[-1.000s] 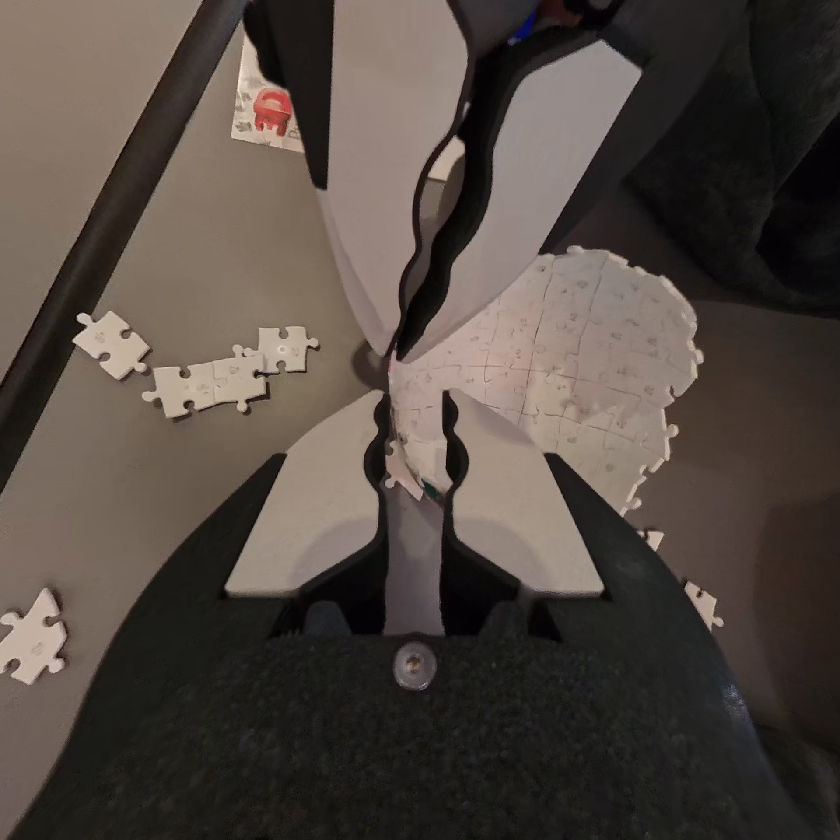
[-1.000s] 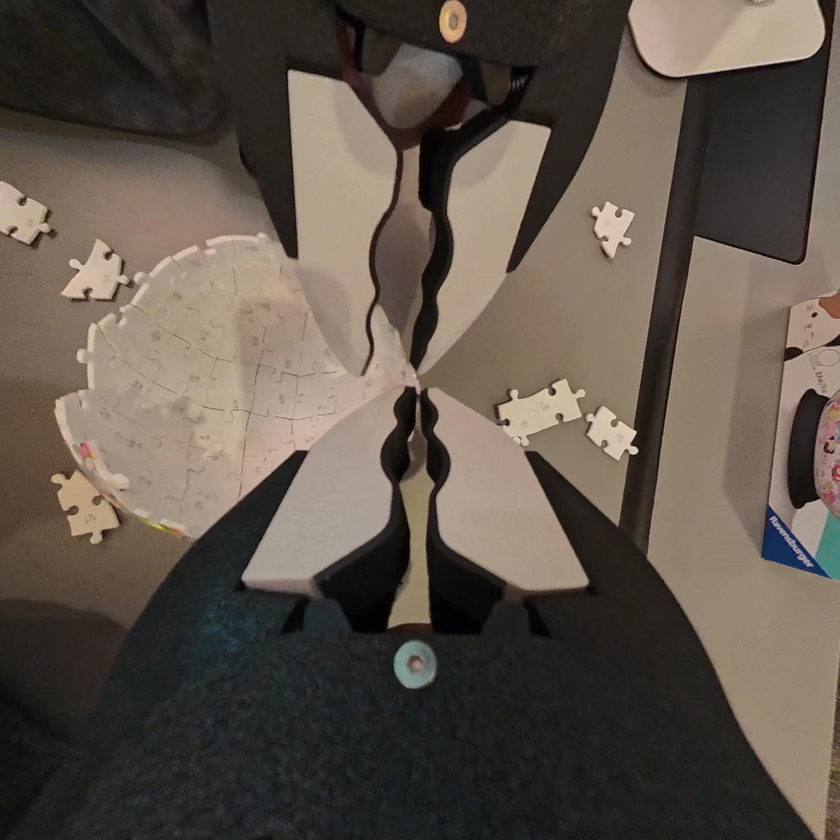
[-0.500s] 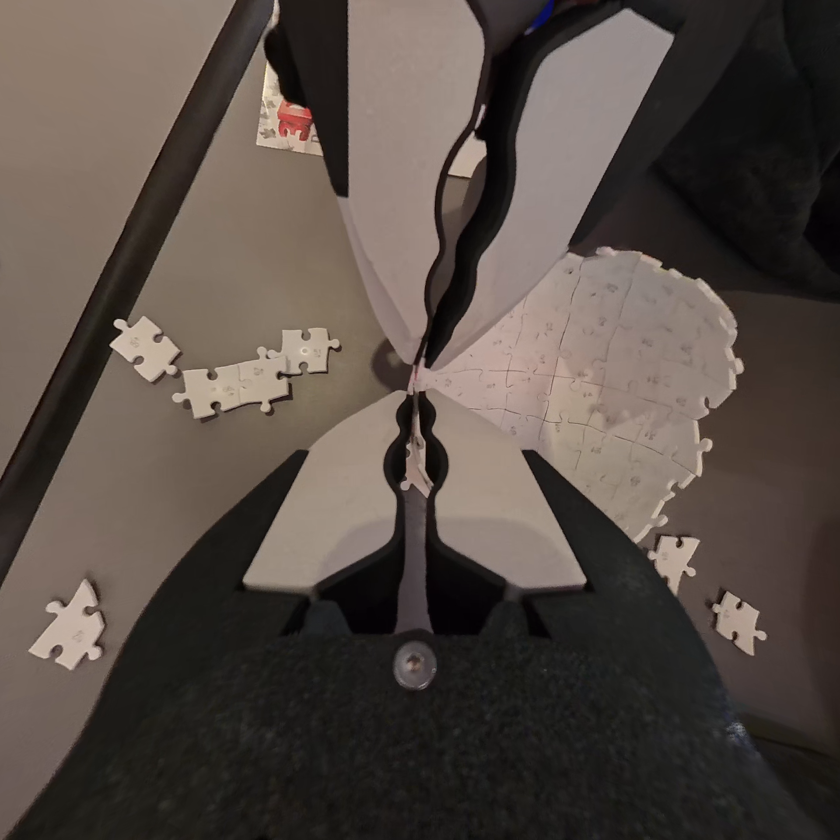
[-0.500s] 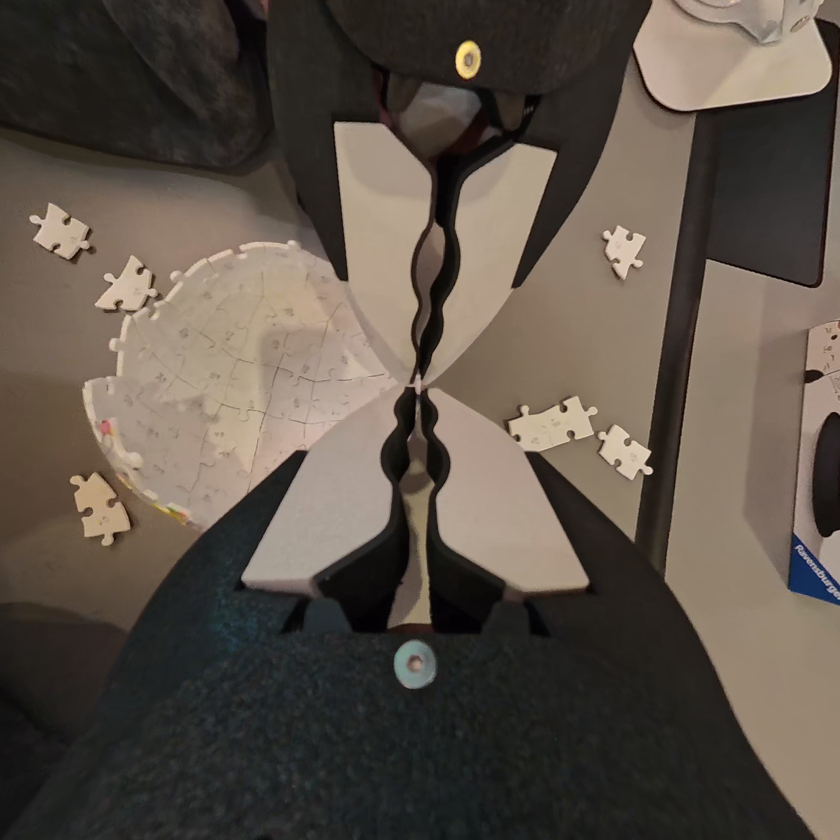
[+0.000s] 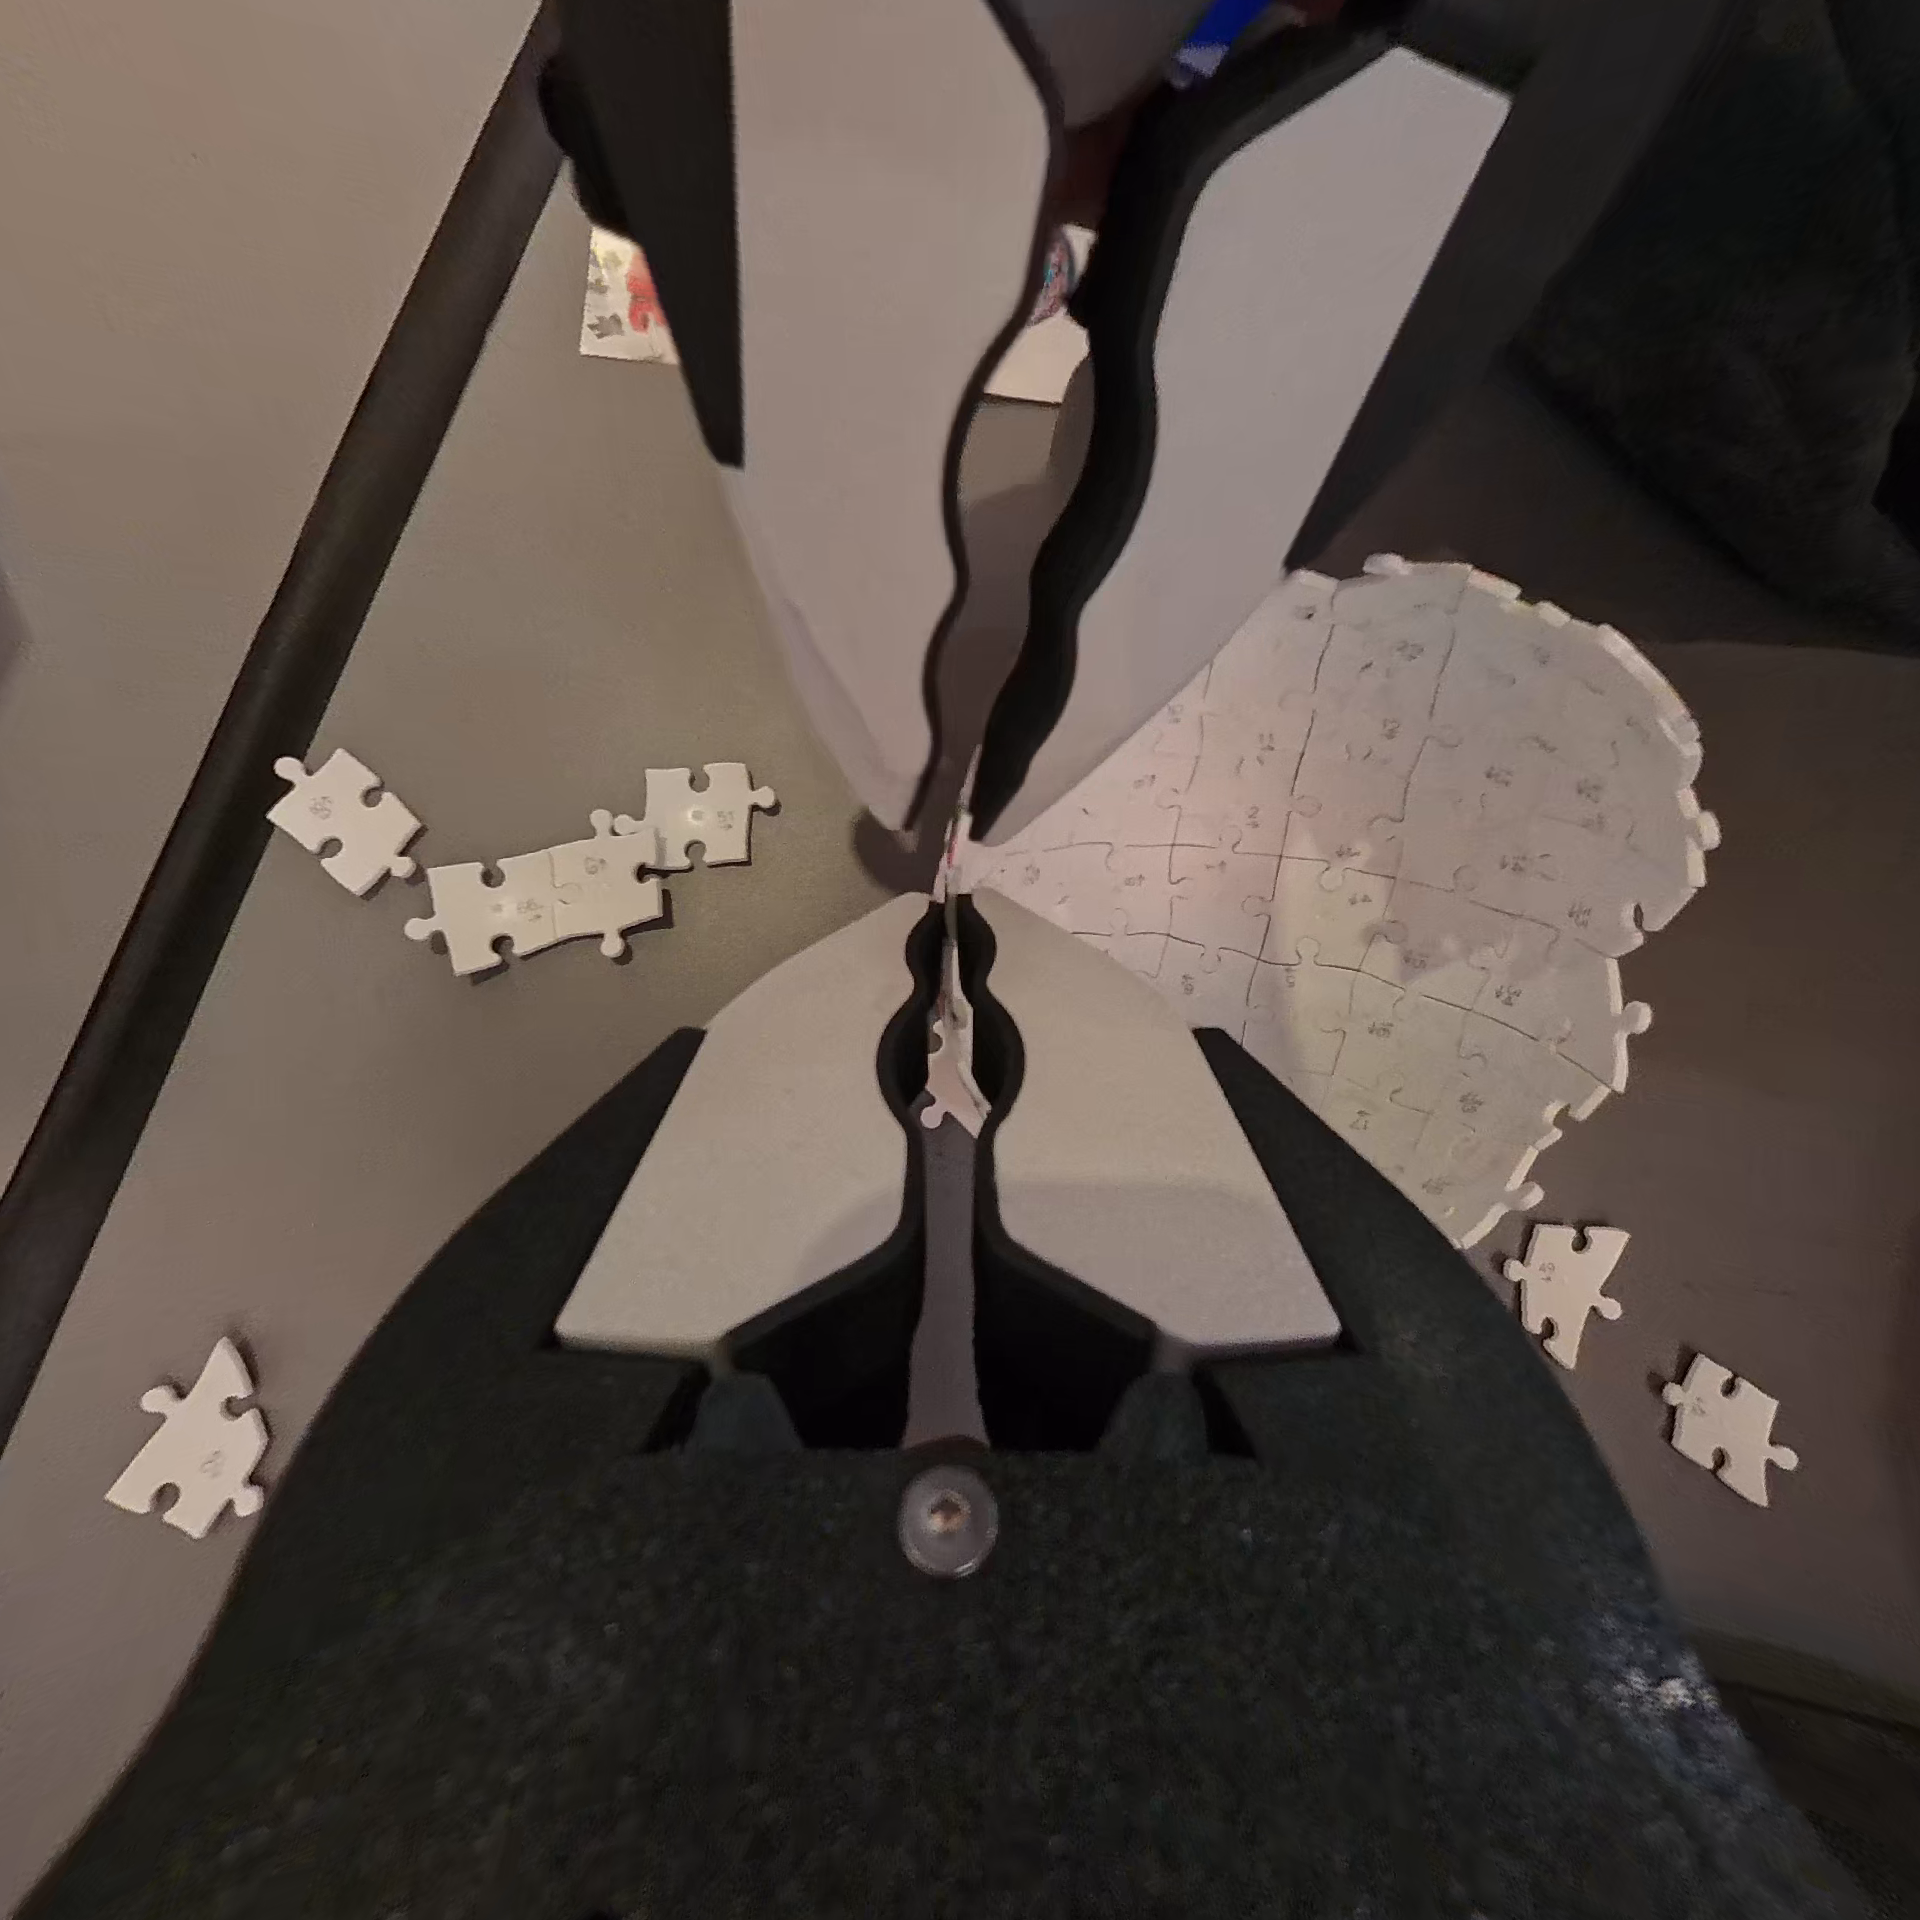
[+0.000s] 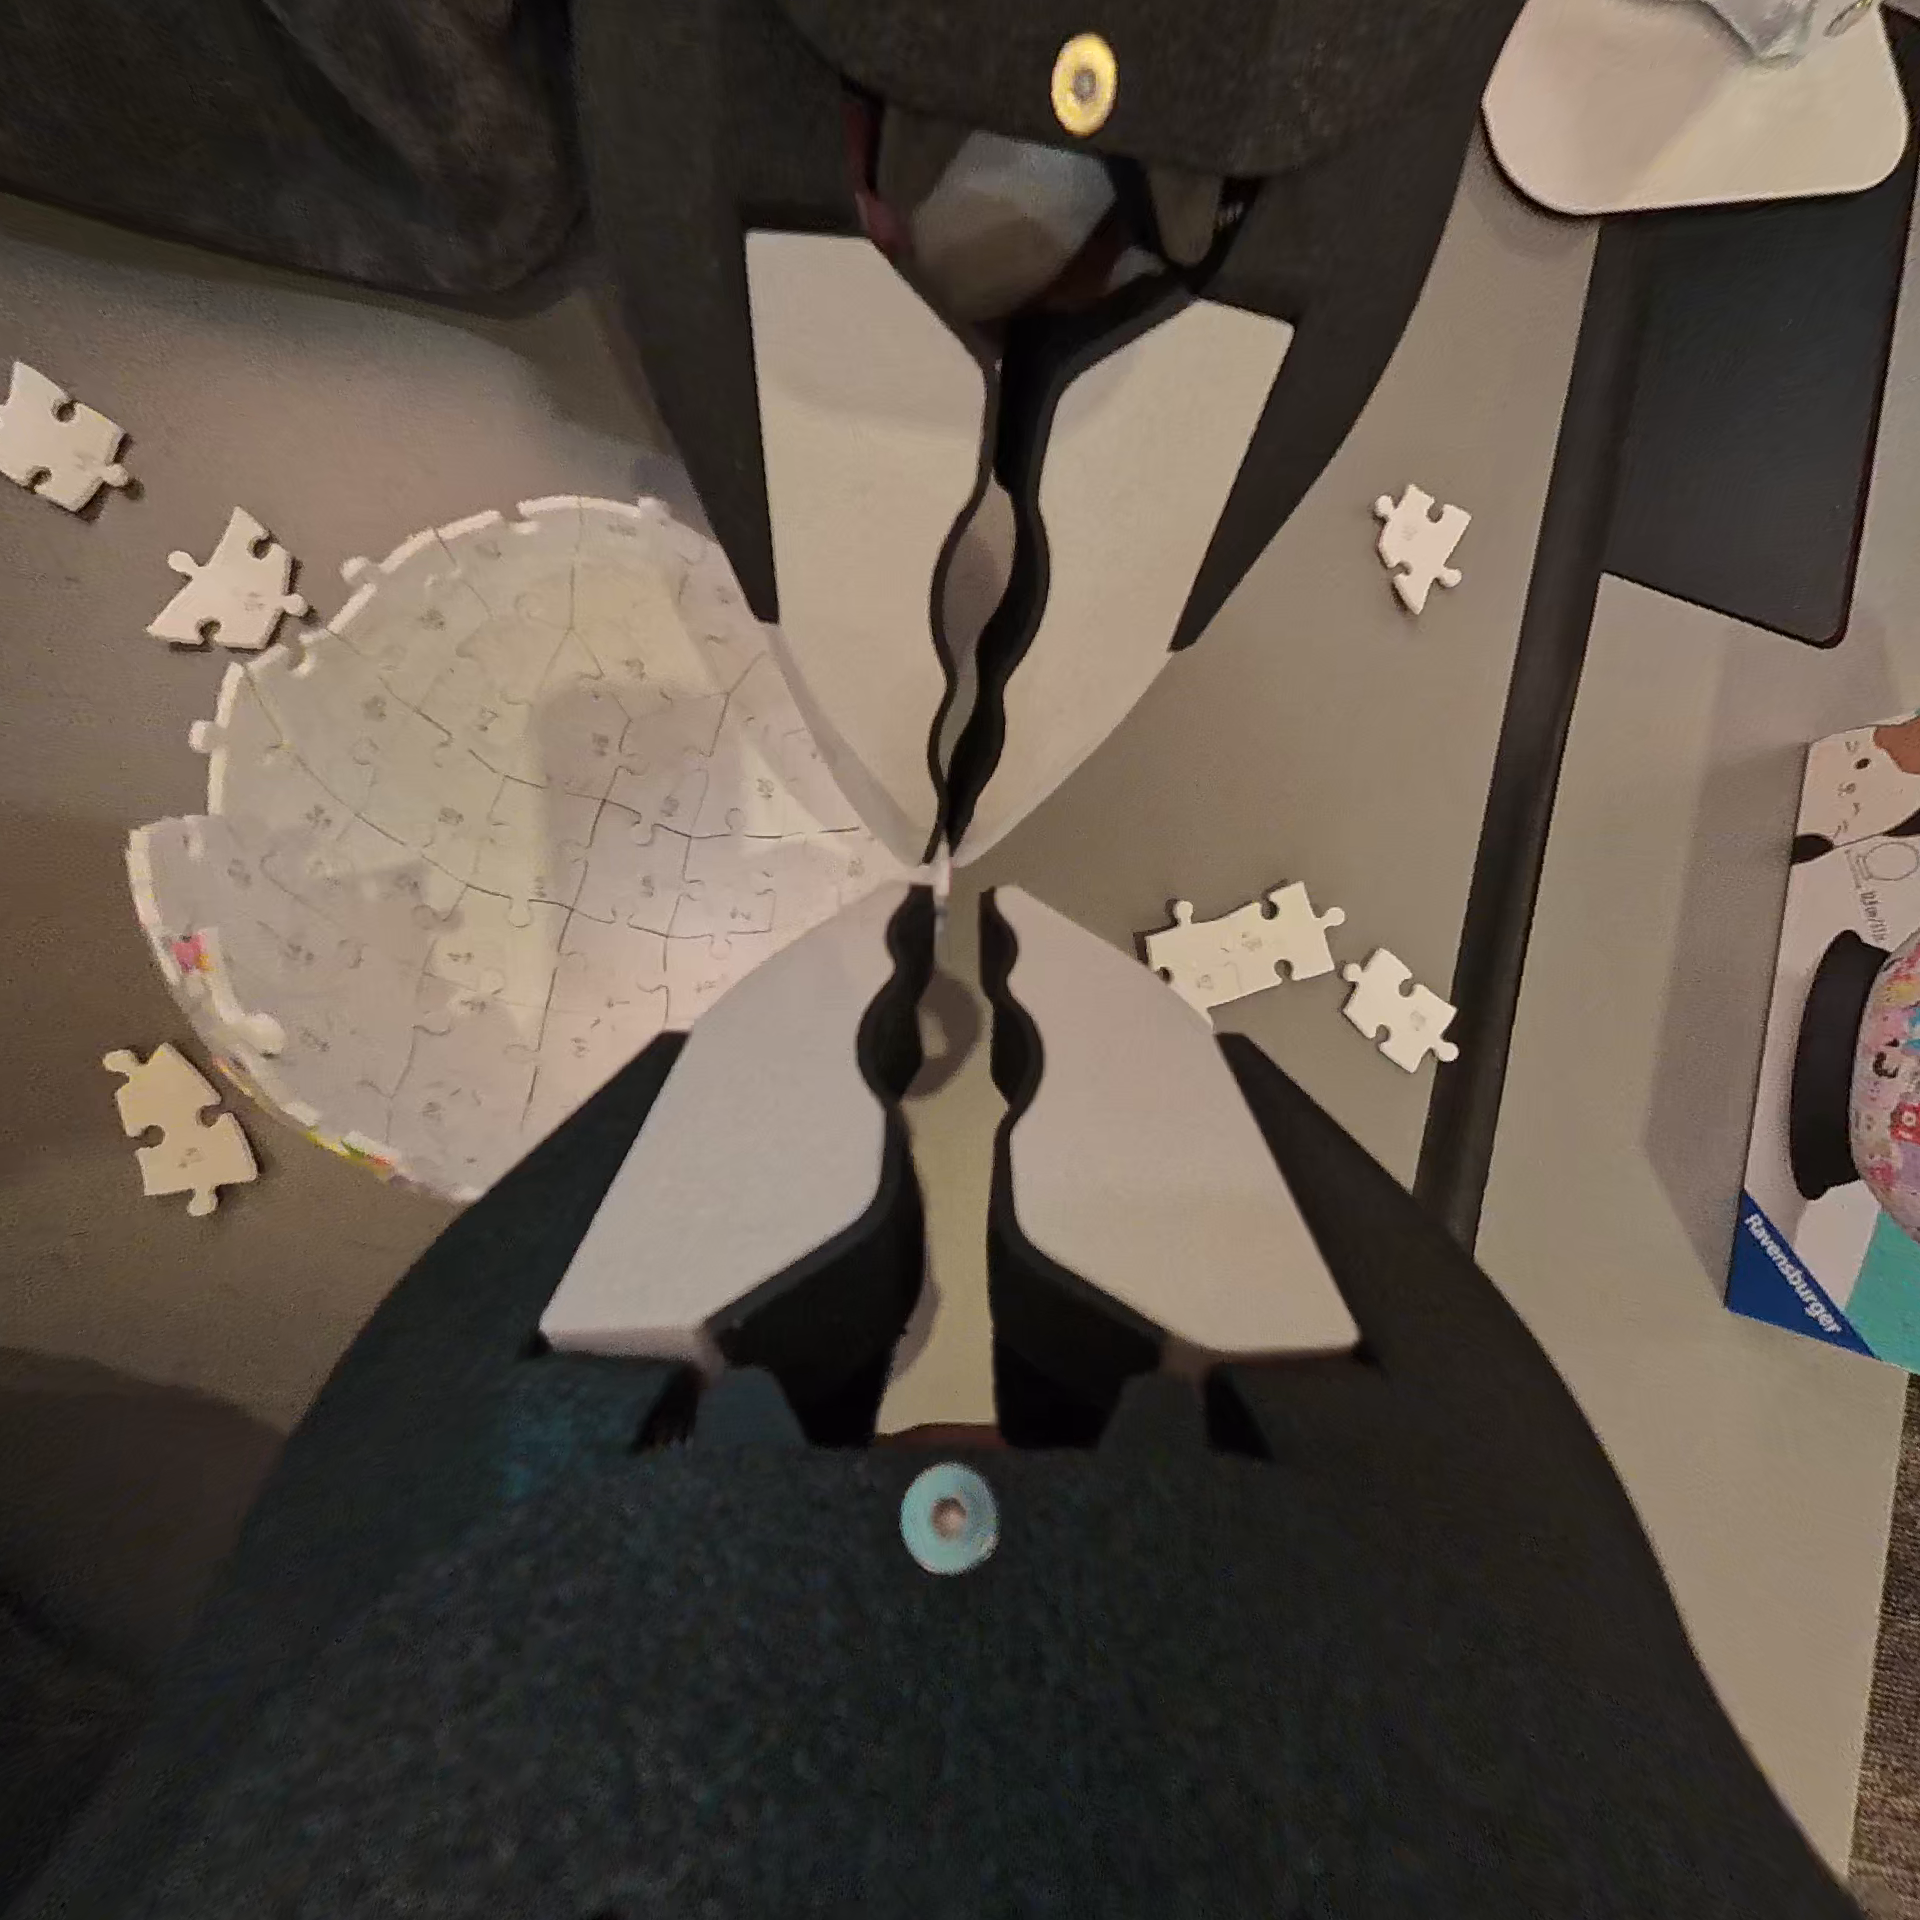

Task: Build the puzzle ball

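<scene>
Two grippers met tip to tip at the shell's (image 5: 1403,883) rim; the left gripper (image 5: 951,914) pinched a piece (image 5: 948,1075), the right gripper (image 6: 945,904) nipped the rim, slightly parted; next, I think, press the piece in.

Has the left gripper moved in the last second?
Yes. The left gripper slid left: the joined pieces on the table sit further right in its view. Its jaws also closed on a piece.

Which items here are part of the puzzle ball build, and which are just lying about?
Job: left gripper, right gripper, held piece, half-built shell, loose pieces.
Lying about: puzzle box, white pad, dark cloth.
</scene>
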Demonstrator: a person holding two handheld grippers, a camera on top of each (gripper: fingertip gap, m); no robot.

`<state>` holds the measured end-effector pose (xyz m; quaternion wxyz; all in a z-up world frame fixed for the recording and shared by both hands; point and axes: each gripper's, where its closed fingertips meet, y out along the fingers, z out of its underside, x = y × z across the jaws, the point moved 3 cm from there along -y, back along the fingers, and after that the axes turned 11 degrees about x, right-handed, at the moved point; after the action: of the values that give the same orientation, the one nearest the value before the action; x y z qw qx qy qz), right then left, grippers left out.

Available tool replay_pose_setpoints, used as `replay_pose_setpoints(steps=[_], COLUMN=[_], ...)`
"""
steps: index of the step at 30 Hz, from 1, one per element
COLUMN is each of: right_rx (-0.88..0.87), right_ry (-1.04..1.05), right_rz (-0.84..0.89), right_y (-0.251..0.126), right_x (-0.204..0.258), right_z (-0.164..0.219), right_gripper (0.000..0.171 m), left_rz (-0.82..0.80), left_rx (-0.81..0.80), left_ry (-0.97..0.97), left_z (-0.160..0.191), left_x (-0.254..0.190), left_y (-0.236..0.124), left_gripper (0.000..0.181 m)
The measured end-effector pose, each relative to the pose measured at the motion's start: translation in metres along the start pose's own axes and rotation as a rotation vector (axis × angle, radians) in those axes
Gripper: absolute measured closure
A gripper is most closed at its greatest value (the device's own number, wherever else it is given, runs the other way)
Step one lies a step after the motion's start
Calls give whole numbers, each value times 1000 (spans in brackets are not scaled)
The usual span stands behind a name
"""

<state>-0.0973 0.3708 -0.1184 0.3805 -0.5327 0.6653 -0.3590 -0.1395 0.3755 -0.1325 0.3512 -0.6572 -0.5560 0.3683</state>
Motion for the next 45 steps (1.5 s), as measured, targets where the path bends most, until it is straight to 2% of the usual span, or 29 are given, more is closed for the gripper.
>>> replay_pose_setpoints(steps=[2,6,10,16,21,26,33,45], right_rx=[1,24,21,21,-13,-40,-57,-49], right_ry=[-5,-23,-45,-21,-14,-2,17,11], right_rz=[-3,32,77,83,84,88,103,101], right_y=[0,0,-4,0,2,2,0,4], right_x=[1,1,4,4,3,2,0,0], right_z=[-1,-1,-4,2,1,2,3,2], right_gripper=[169,169,170,169,169,169,169,170], left_rz=[-2,19,91,135,145,182,193,130], left_rx=[1,-9,-51,-146,-107,-85,-169,-44], left_ry=[-1,-16,-40,-138,-198,-185,-169,-62], left_z=[0,0,2,5,18,23,14,9], left_x=[0,0,0,17,31,31,27,3], left_y=[0,-1,-12,-27,-6,16,-16,-14], left_gripper=[179,178,167,172,178,178,173,165])
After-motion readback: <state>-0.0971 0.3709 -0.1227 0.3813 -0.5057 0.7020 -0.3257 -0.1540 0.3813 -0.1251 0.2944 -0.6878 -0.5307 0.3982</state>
